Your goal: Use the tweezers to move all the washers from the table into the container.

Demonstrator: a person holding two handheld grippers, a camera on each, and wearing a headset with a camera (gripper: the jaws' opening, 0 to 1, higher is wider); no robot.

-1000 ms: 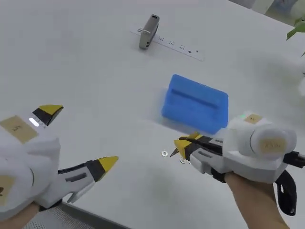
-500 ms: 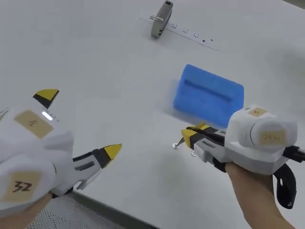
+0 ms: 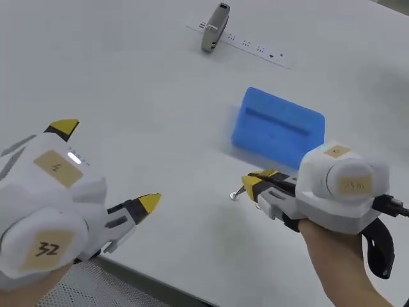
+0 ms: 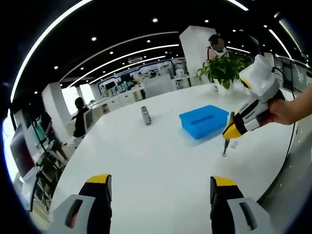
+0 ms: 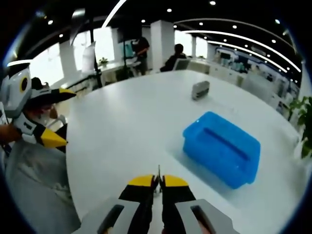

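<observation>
right tool (image 3: 254,178) is clamped on the tweezers (image 3: 241,190), tips at a washer (image 3: 234,196), left tool (image 3: 107,164) wide open, so next is probably pinch and carry to the container (image 3: 278,128)

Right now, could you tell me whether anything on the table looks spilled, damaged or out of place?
Nothing stands out. The container sits flat and whole on the table, nothing is spilled, and the right tongs are shut on the tweezers, which point straight ahead.

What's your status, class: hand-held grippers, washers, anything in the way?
Left hand-held gripper open, idle. Right hand-held gripper shut on tweezers, tips down by a washer on the table. Blue container just beyond; nothing between.
</observation>
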